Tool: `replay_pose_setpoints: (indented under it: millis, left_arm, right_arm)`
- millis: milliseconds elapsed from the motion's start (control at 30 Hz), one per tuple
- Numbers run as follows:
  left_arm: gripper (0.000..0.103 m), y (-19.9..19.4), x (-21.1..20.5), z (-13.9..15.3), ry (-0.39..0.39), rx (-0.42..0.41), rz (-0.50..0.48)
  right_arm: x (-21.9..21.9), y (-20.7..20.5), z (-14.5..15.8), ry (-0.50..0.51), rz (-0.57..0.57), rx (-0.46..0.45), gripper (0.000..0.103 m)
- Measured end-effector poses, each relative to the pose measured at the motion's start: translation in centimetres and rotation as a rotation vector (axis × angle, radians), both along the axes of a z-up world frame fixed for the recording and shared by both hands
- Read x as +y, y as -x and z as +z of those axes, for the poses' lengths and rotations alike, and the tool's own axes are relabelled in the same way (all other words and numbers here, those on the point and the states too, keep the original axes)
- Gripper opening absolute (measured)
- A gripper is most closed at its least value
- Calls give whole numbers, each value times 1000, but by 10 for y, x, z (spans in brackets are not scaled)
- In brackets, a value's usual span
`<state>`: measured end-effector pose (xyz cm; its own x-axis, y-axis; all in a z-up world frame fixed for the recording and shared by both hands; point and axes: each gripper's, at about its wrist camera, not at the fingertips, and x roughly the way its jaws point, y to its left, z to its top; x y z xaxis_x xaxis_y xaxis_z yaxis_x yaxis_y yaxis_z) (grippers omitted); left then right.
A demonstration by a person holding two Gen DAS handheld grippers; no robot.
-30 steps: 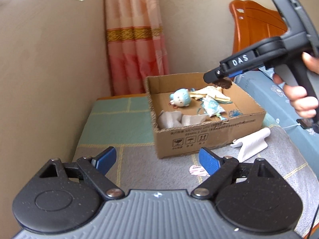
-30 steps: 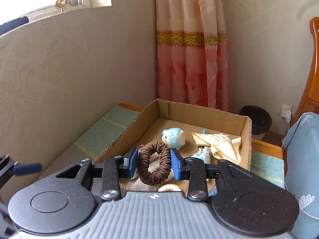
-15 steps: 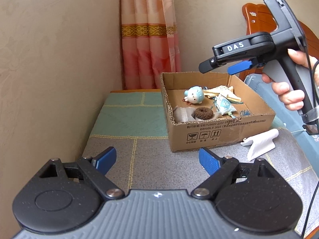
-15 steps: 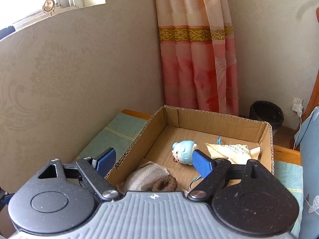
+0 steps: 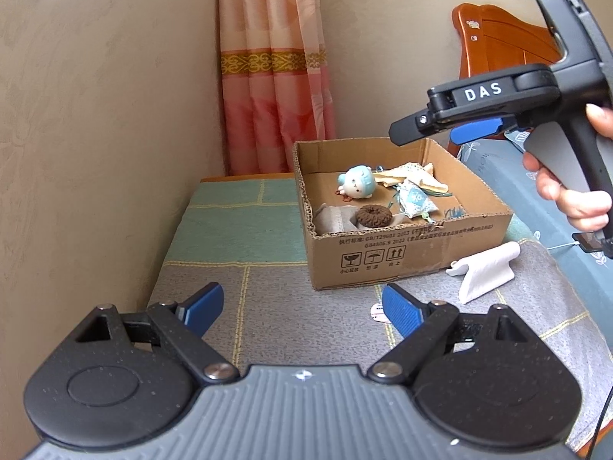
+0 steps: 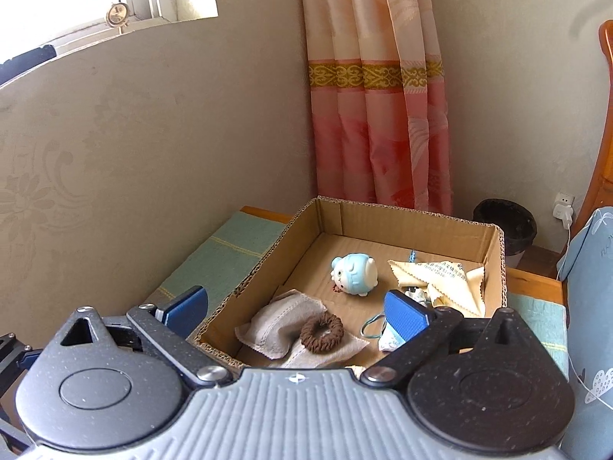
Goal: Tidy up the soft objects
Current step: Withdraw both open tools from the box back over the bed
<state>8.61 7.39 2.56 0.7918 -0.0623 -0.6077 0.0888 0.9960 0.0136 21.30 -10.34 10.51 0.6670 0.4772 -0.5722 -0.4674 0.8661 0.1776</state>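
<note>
A cardboard box (image 5: pixel 413 247) (image 6: pixel 494 253) sits on a patchwork cloth. Inside lie a brown hair scrunchie (image 5: pixel 373 215) (image 6: pixel 322 332) on a grey folded cloth (image 5: pixel 331 219) (image 6: pixel 279 322), a blue plush toy (image 5: pixel 357 182) (image 6: pixel 354 274), a cream cloth (image 5: pixel 410 174) (image 6: pixel 440 280) and a blue-white pouch (image 5: pixel 415 201). My right gripper (image 6: pixel 293 308) (image 5: pixel 444 134) is open and empty, above the box's near side. My left gripper (image 5: pixel 302 306) is open and empty, low over the cloth in front of the box.
A white folded cloth (image 5: pixel 484 270) lies on the patchwork cloth (image 5: pixel 230 230) right of the box. A wall runs along the left, a pink curtain (image 5: pixel 274 76) hangs behind. A wooden headboard (image 5: pixel 505 50), blue bedding (image 5: pixel 536 191) and a black bin (image 6: pixel 505 226) are at right.
My right gripper opened and dropped the brown scrunchie into the box, then lifted up and back. The scrunchie now lies on the grey cloth. The left gripper drew back slightly.
</note>
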Motion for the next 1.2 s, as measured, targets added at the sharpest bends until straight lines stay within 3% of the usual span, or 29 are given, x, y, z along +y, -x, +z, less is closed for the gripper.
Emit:
replay_pose_setpoints:
  millis: [333,567,900,1200]
  left_arm:
    - [90,2,-7,-4,-8,18,-22]
    - [90,0,-13,-10,-12,37,-38]
    - [94,-7,-20,-24,-12,79,-55]
    - [95,-15,-29,-43,1,143,-79]
  right_arm:
    - [-12,39,4,-28,-5,-49,101]
    - [-27,71,-7,-12,-74,-86,102]
    - [-47,100,-55,78,-279,-78,103]
    - [-50,104,-101,148,-338,-14,103]
